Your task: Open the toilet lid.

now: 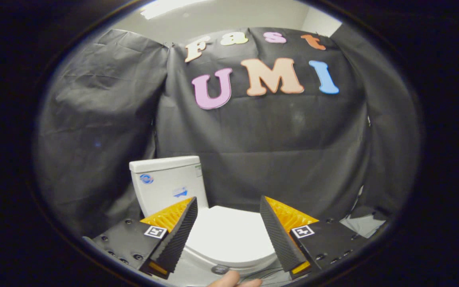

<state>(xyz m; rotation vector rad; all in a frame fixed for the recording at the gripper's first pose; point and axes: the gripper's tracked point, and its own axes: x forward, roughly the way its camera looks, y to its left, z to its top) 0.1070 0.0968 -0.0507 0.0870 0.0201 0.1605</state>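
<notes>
A white toilet stands ahead of me against the black cloth wall. Its lid (229,235) lies flat and closed over the bowl, seen between my two fingers. The tank (167,183) rises behind the lid, beyond my left finger. My gripper (228,204) hovers above the lid with its fingers spread wide and nothing between them. The lid's front rim curves just below the fingers.
Black cloth walls close in behind and to both sides of the toilet. A person's fingertips (235,281) show at the near side, in front of the bowl. A pale patch of floor (363,225) lies to the right of the toilet.
</notes>
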